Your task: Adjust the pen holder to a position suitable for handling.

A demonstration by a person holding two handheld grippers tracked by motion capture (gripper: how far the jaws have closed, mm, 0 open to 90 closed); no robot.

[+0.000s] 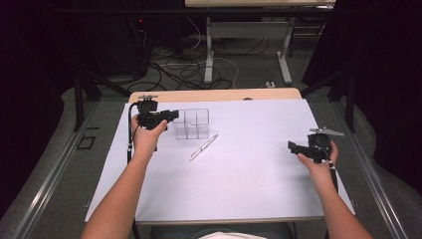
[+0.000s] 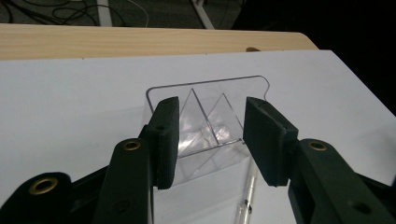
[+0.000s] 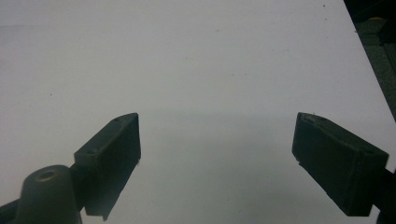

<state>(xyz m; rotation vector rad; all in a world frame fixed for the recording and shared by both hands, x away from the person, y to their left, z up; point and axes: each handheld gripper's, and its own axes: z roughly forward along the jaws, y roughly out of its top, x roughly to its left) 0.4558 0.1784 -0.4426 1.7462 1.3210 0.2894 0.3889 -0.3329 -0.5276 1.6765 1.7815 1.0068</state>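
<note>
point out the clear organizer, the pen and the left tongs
clear organizer (image 1: pixel 192 123), high view, on its middle divider
pen (image 1: pixel 203 147), high view, mid-barrel
left tongs (image 2: pixel 211 140), left gripper view, midway between the open tips

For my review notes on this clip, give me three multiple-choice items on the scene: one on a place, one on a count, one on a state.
1. Where does the pen lie?
A. inside the clear organizer
B. on the white table top, just in front of the clear organizer
C. between the right claw's jaws

2. How many pens are on the table?
A. one
B. three
C. five

3. How do the right claw's jaws stand?
A. shut on the pen
B. shut on the organizer
C. open, with nothing between them

Answers:
1 B: the high view shows the pen flat on the table beside the clear organizer.
2 A: a single pen shows.
3 C: the right gripper view shows the right claw with jaws wide apart over bare table.
</note>
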